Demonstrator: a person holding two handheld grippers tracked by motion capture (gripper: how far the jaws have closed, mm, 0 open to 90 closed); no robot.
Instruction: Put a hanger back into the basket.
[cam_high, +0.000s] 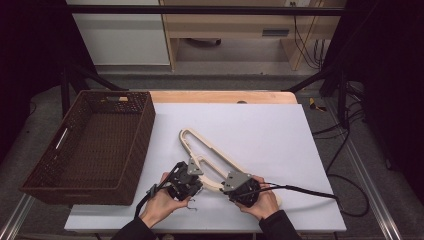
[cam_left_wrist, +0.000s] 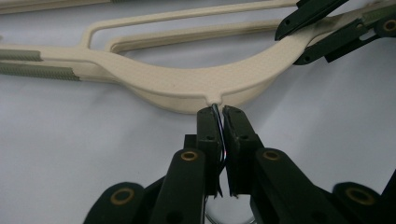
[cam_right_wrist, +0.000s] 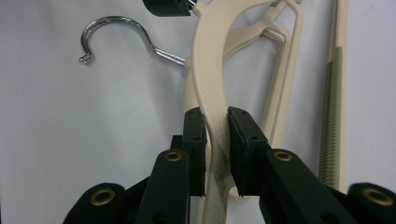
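Hangers lie stacked on the counter (cam_high: 280, 130) right under my two claws, and I now have hold of the top hanger (cam_high: 207, 155) at two places. My left claw (cam_left_wrist: 219, 114) is pinched tight on the wire neck of its metal hook (cam_right_wrist: 116, 35), just where the wire leaves the cream body. My right claw (cam_right_wrist: 216, 128) is clamped on the hanger's shoulder arm, the cream plastic squeezed between both pads; the left claw's tip shows just beyond it, by the hook. More cream hangers (cam_right_wrist: 334, 93) lie directly beneath and beside the one I grip, touching it.

As I judge it, the grasping is done, but nothing has been carried anywhere yet: the hanger sits low on the pile, not visibly lifted clear. The wicker basket (cam_high: 95, 145), off to the far side of my left claw, holds nothing that I can see. Left to do, I think: lift this hanger off the others, swing it to the basket, then do likewise with the rest.
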